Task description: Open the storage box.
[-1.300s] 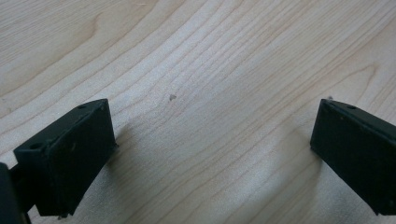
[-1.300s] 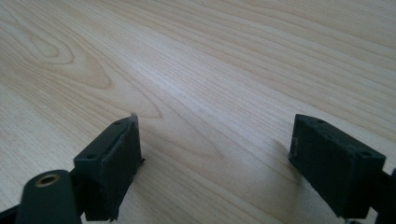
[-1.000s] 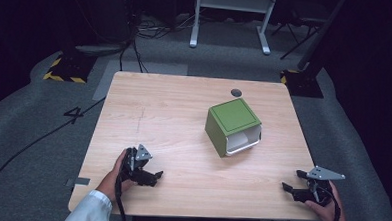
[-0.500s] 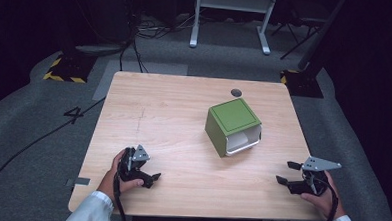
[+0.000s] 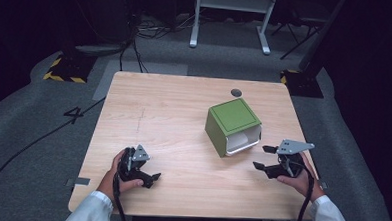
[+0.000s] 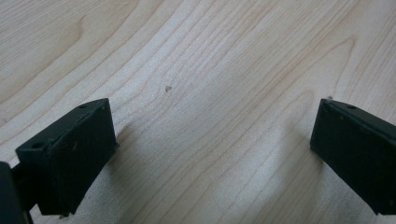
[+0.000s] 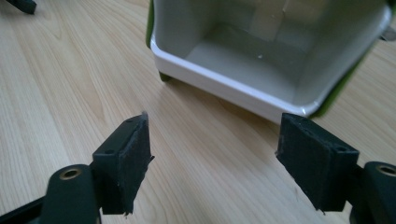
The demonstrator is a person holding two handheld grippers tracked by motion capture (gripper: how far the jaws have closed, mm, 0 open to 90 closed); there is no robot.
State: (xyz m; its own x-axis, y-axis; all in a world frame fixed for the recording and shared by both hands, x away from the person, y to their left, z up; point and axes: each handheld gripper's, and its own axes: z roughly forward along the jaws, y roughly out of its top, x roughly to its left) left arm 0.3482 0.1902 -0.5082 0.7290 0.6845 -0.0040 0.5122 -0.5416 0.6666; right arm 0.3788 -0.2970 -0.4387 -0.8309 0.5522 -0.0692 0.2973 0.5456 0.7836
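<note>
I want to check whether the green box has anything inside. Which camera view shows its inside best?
The right gripper view: it looks straight into the green box, whose white interior appears empty as far as it shows. The high view shows its green top and just a slice of the opening. The left gripper view shows bare table.

The box (image 5: 233, 126) is green outside, white inside; the table (image 5: 164, 114) is pale wood grain; both grippers' jaws are black.

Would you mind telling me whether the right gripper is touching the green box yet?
Apart. In the right gripper view, bare table shows between the open right gripper and the white rim of the green box.
</note>
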